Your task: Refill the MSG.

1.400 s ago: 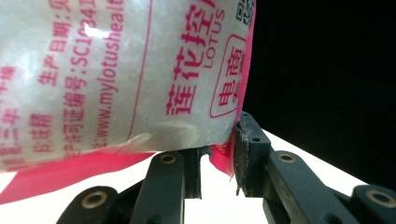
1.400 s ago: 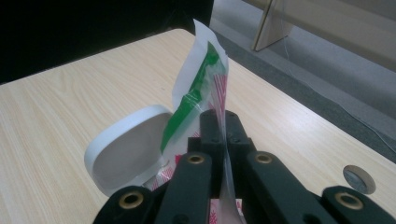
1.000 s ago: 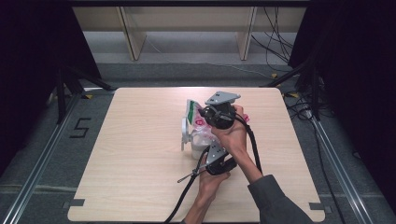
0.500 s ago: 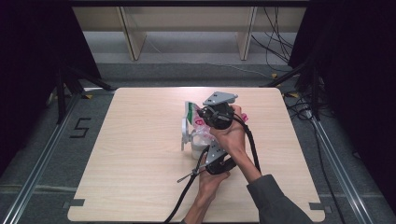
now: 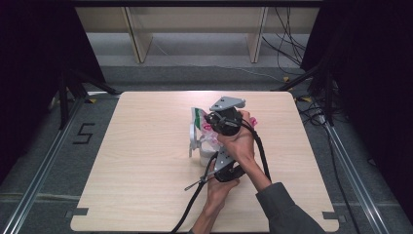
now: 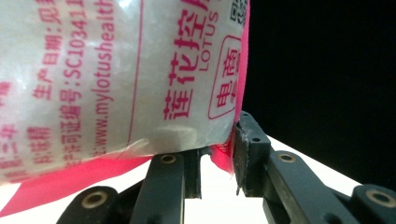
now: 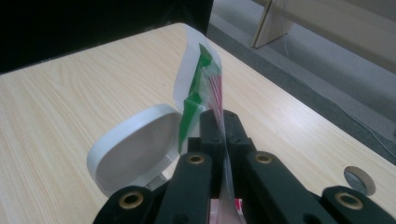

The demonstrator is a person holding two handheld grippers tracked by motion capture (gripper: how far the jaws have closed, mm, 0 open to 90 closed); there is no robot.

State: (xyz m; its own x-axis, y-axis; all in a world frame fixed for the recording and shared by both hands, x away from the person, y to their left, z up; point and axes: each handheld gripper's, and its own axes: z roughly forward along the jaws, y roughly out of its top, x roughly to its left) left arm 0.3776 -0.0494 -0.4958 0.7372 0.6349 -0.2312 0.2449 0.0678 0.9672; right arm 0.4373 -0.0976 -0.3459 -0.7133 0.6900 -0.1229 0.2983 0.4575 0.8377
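Clearly "LOTUS" in pink on the bag (image 6: 116,74), left gripper (image 6: 217,158) pinching its corner, right gripper (image 7: 219,135) pinching its edge

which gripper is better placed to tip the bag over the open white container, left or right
Probably the left: the left gripper pinches the bag at its pink bottom seam, so raising it tips the contents. The right gripper clamps the top edge beside the white container.

Rectangular light wooden table (image 5: 146,161) set on grey carpeted floor (image 5: 44,161) | pale wooden shelf legs (image 5: 139,41) seen behind | dark curtains (image 5: 34,58) hung at both sides
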